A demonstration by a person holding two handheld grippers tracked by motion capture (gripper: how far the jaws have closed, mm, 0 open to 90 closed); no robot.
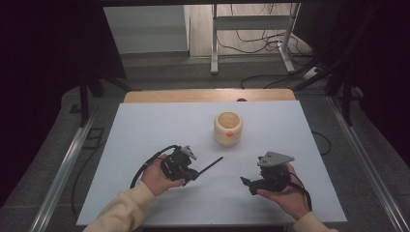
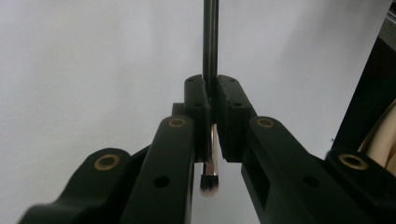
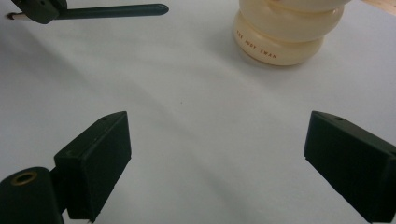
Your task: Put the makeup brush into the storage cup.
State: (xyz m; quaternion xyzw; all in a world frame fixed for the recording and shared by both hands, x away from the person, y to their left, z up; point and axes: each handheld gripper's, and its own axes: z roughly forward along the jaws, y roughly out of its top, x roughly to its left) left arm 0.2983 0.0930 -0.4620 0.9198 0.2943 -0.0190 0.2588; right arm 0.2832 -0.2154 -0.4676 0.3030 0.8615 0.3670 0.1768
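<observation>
Left hand-held gripper (image 2: 211,100) pinches a brush (image 2: 210,42); right hand-held gripper (image 3: 217,154) gapes wide.

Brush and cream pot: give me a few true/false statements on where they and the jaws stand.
1. The left gripper is shut on the brush. True.
2. The brush bristles point away from the person. False: the handle points outward, the bristles sit behind the jaws.
3. The right gripper has its jaws wide apart, holding nothing. True.
4. The brush stands inside the cream pot. False: it is apart from the pot.
5. The pot stands upright on the white table. True.
</observation>
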